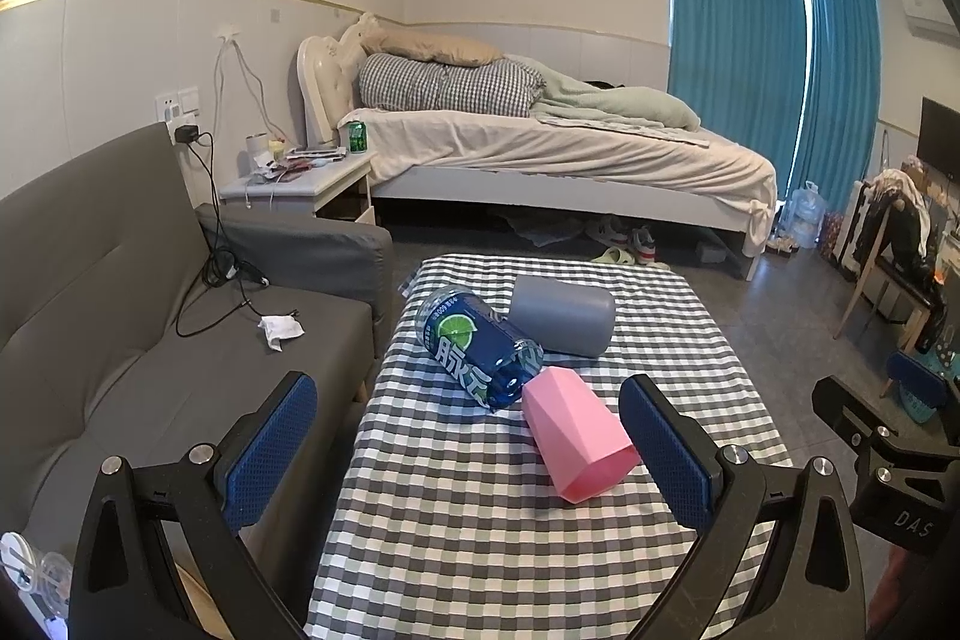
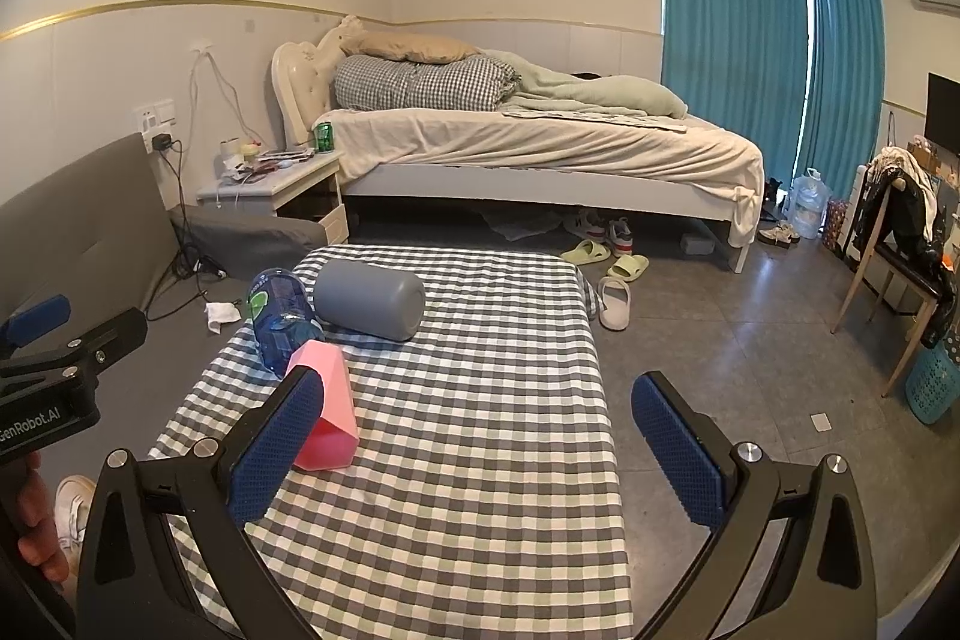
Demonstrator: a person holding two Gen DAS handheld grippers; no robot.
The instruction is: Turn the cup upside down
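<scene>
We hold both tools above the near end of the checked table (image 1: 456, 550). The left gripper (image 1: 468, 454) has its jaws spread wide and grips nothing; the right gripper (image 2: 477, 451) is likewise spread and unloaded. The pink cup (image 1: 576, 436) lies on its side on the cloth, its open mouth facing us and its closed base pointing away, touching or just beside the blue bottle (image 1: 474, 346), which also lies on its side. A grey cup (image 1: 561, 313) lies on its side behind the bottle. The task does not say which cup is meant; we judge the pink one the nearer candidate. Hazards from here: the faceted, tapered wall may slip between the pads if we clamp near the mouth, where the wall probably flexes. Pushing the cup forward would likely set the round bottle rolling toward the table edge. The loose cloth may drag and bunch under a low approach. Rotating the wrong way would stand the cup mouth-up.
</scene>
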